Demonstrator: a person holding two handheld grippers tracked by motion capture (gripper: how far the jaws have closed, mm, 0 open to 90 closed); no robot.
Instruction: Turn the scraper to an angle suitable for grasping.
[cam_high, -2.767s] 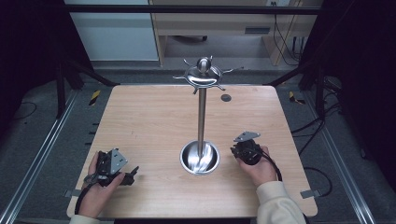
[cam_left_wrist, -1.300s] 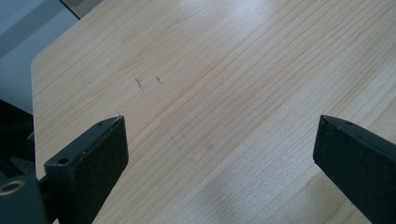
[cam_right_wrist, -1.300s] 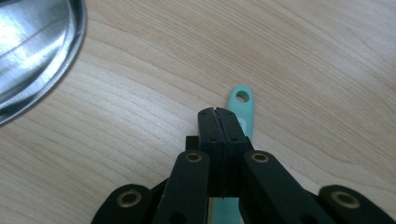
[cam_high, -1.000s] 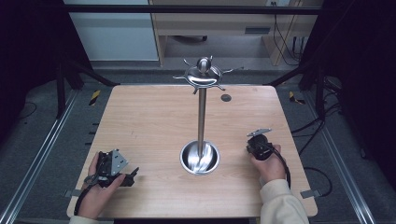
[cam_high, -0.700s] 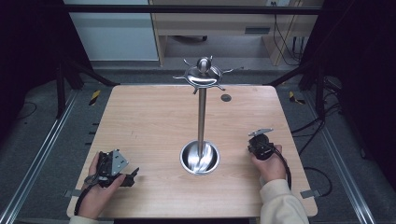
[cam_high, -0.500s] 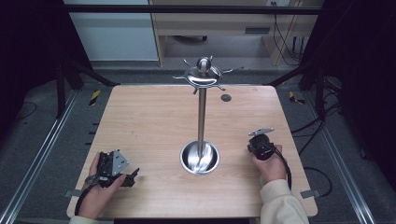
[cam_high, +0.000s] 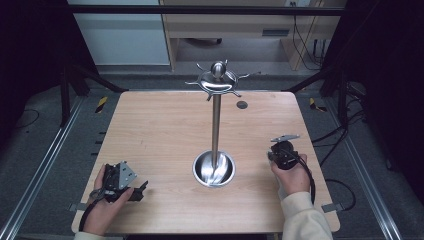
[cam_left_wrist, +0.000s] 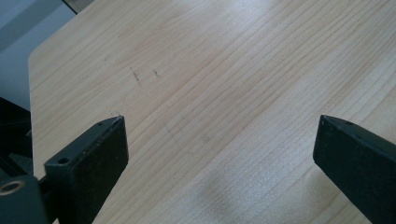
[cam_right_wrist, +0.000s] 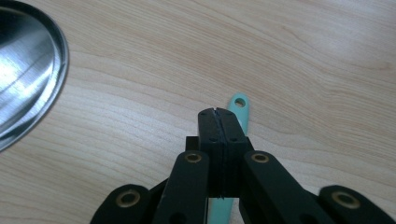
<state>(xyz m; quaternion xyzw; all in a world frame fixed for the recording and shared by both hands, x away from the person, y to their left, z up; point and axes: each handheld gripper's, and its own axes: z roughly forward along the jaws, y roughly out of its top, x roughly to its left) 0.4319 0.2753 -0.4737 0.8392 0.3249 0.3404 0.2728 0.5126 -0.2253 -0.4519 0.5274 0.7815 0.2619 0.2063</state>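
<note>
A steel stand rises mid-table, with a round dished base (cam_high: 214, 169), a thin pole and a crown of hooks (cam_high: 218, 80) on top. My right gripper (cam_high: 281, 156) points down at the wood to the right of the base, jaws shut tight (cam_right_wrist: 217, 112). A thin mint-green handle with a hole in its end (cam_right_wrist: 238, 105) lies flat under those jaws; most of it is hidden and I cannot tell if they touch it. The base's rim (cam_right_wrist: 32, 70) shows at the left of the right gripper view. My left gripper (cam_high: 135, 190) rests near the front left corner, open (cam_left_wrist: 222, 123), with bare wood between the jaws.
The wooden table (cam_high: 160, 125) has rounded corners and metal rails along both sides. A small dark disc (cam_high: 242, 105) lies near the far edge behind the stand. Cables trail from both grippers toward the person.
The right gripper has moved right, away from the stand's base, and has held almost still for the last second. The left gripper has stayed in place.
</note>
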